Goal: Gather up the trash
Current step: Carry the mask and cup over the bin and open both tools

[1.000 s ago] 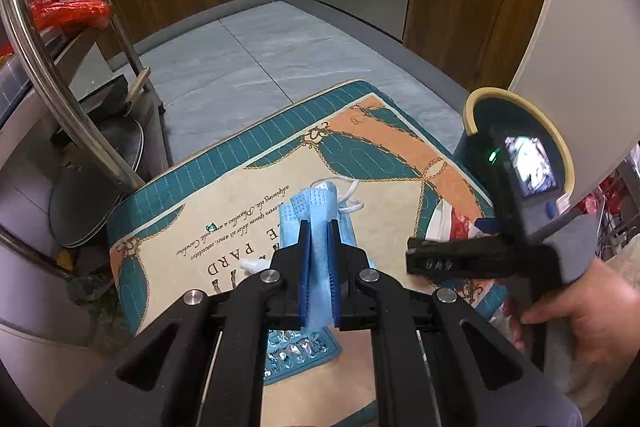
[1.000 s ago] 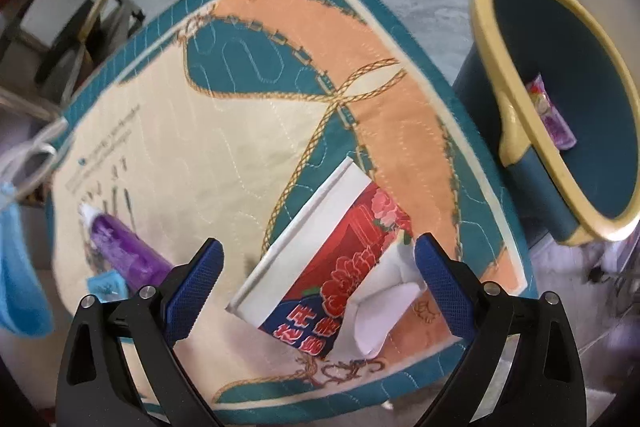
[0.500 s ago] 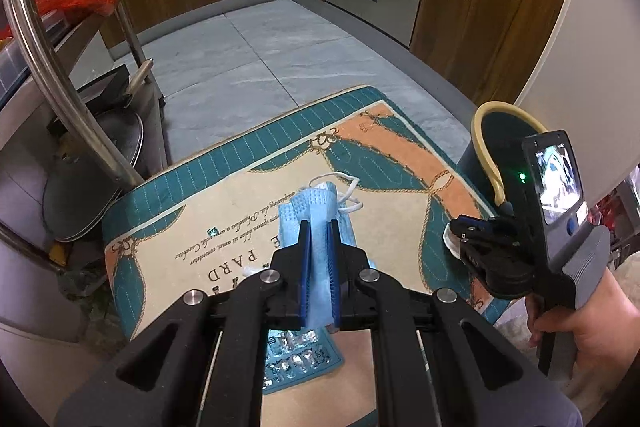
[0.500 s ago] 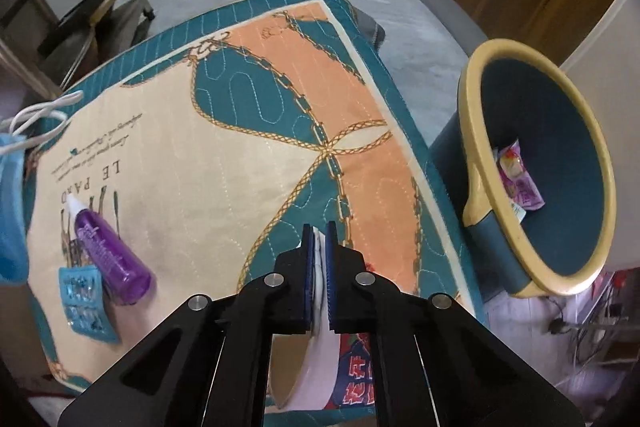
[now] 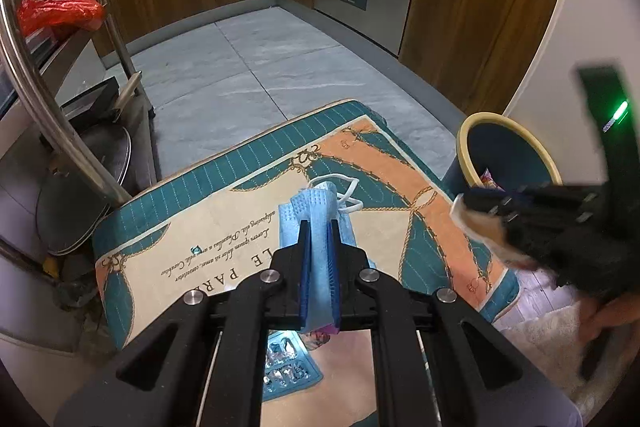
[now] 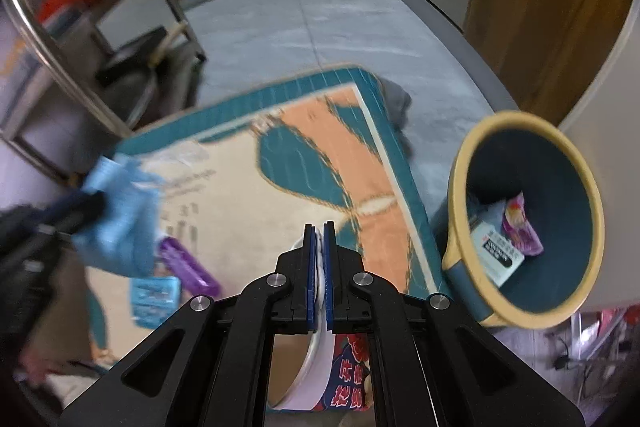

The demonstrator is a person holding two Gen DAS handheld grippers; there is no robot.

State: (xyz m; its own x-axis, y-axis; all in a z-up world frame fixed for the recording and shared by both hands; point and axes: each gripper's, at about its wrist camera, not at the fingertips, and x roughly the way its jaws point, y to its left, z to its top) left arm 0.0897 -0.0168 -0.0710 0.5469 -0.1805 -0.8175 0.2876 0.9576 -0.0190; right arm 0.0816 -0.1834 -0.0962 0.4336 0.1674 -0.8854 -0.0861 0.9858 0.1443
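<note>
The quilted worktop [image 5: 224,227], patterned in teal, orange and cream, fills the middle of both views, and just off its right edge on the floor stands the dark blue bin [image 6: 528,219] with a yellow rim. The bin already holds a purple wrapper [image 6: 522,227] and a small white packet [image 6: 496,253], so part of the collecting looks done. The right gripper [image 6: 319,267] has its jaws clamped together on the rim of a flattened paper cup [image 6: 332,371] printed in red and blue, which hangs clear of the cloth near the bin side; judging by that, the cup is the next thing bound for the bin. The left gripper [image 5: 319,267] is likewise pinched tight, on a pale blue face mask [image 5: 316,215] with its white ear loops trailing off the far end, held above the middle of the worktop and well apart from the bin. Left lying on the cloth are a purple bottle [image 6: 188,267] and, just beside it, a small blue blister pack [image 6: 154,297] (both blurred in the right wrist view). So two pieces are in hand but not yet dropped, and at least two more wait to be picked up.
</note>
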